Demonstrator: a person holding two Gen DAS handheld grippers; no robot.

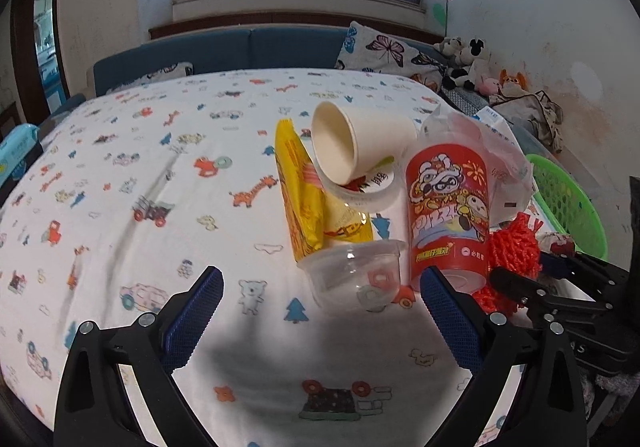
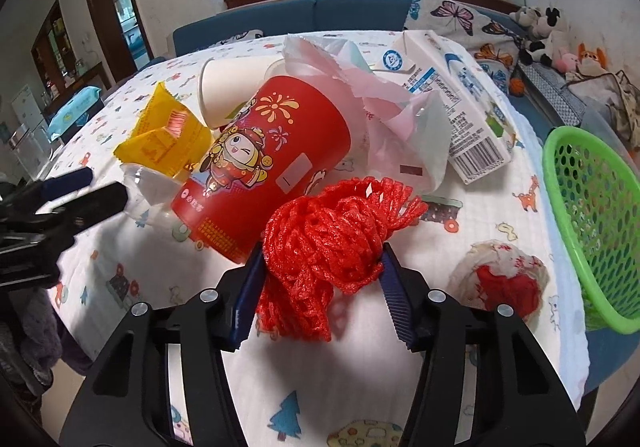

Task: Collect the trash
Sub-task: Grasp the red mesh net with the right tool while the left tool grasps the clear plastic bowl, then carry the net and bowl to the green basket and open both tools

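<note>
Our right gripper (image 2: 322,267) has its blue pads pressed into the crumpled red foam fruit net (image 2: 332,235), just in front of the tall red printed paper cup (image 2: 264,163). Our left gripper (image 1: 320,311) hangs open before the clear plastic tub (image 1: 352,275), left of that cup. We judge collection barely begun: the green mesh basket (image 2: 592,207), well right of the cup, looks empty where visible, while the white paper cup (image 1: 360,143), yellow wrapper (image 1: 300,187), milk carton (image 2: 452,107) and wadded tissue (image 2: 500,271) remain. Open sheet between cup and basket leaves room; the tissue sits near the basket's rim.
</note>
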